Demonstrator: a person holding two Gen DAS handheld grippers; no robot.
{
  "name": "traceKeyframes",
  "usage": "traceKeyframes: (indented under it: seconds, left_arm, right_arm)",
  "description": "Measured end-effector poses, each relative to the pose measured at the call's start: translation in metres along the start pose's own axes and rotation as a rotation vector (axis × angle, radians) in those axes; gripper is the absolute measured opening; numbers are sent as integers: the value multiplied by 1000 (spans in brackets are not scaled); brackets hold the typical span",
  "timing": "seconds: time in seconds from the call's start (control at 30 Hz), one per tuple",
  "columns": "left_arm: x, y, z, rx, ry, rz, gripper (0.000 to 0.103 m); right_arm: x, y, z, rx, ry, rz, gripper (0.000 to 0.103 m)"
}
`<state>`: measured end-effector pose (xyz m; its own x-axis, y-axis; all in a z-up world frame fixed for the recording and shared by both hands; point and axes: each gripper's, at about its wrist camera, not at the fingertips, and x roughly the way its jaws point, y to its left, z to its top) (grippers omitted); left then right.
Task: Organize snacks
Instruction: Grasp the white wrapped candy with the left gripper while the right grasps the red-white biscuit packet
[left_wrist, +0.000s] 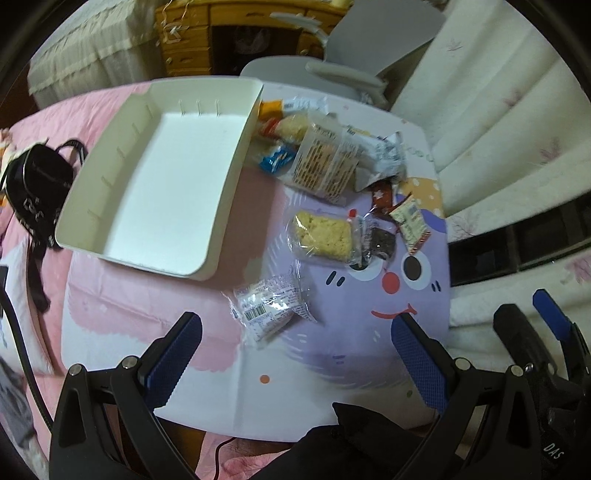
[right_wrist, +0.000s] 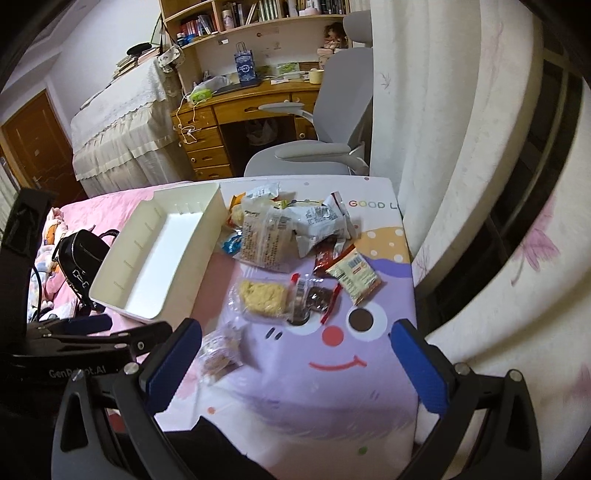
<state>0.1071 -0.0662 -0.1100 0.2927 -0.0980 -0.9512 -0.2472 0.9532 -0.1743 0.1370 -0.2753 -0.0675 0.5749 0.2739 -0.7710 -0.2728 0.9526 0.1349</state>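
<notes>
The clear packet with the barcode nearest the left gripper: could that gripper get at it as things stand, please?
Probably yes. The left gripper is open and empty, and the barcode packet lies alone on the table just ahead of its fingers, apart from the white bin and the snack pile.

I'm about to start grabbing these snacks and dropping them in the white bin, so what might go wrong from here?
1. The far snack pile is heaped with overlapping wrappers, so one pinch may drag several packets or knock some off the board's far edge.
2. The nearest clear packet lies flat and crinkly; the left claw, open above it, may slip off the film.
3. The white bin overhangs the board's left edge onto the soft pink bedding, so a hard drop might tip it.
</notes>
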Motion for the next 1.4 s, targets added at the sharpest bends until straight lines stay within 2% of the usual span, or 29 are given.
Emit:
traceKeyframes:
  seconds: [0.23, 0.57, 0.77, 0.9, 1.17, 1.4]
  left_arm:
    - [47, 1, 8, -95, 94, 76, 102]
    - [106, 17, 11, -213, 180, 80, 102]
    - [143, 25, 6, -242, 268, 129, 102]
    - [156, 32, 3, -261, 277, 166, 102]
    - [178, 44, 6, -300, 246, 132, 102]
    - [198, 49, 7, -323, 289, 94, 102]
  right_arm:
    - [47, -25, 7, -37, 9, -17, 102]
    - [123, -53, 3, -74, 17, -63, 102]
    - [170, -67, -2, -96, 6, -55, 102]
    - [195, -75, 0, -103, 10, -56, 102]
    - [231, -76, 3, -124, 36, -44, 102]
    - [243, -71, 9, -149, 41, -15, 92]
